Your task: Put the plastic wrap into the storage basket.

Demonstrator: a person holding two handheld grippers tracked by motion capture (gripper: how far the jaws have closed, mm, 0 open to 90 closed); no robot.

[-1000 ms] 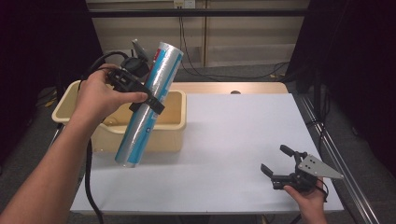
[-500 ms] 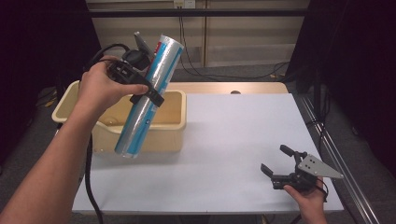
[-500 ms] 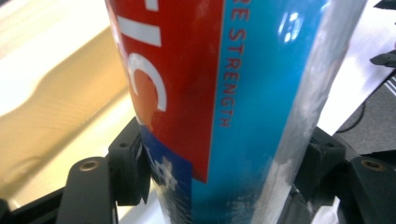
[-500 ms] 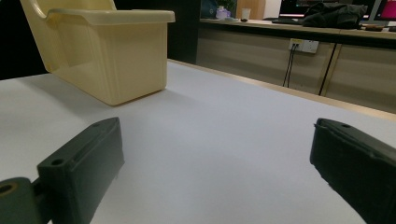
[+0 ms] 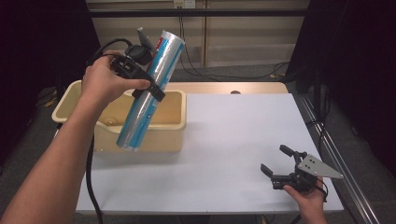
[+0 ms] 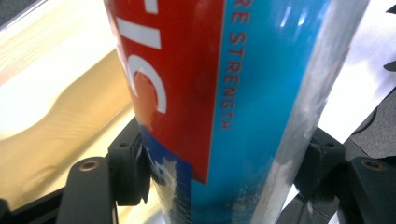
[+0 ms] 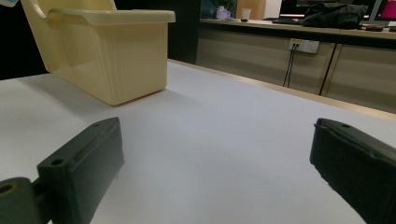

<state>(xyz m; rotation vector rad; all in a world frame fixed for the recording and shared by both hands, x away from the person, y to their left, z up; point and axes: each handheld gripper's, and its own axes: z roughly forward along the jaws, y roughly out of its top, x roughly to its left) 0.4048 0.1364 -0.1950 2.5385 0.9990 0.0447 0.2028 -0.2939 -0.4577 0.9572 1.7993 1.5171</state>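
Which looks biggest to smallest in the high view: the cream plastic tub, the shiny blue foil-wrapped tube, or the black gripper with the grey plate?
1. Cream plastic tub.
2. Shiny blue foil-wrapped tube; held up nearer the camera, so its length may be flattered.
3. Black right gripper with the grey plate, clearly smallest.

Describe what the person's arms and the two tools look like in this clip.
Both forearms are bare, with no sleeves in view. The left tool is black, with blocky jaws ending in rubbery pads, and a black cable trails from it. The right tool is black too, carries a grey three-cornered plate with small holes on top, and has flat black jaws with screw holes.
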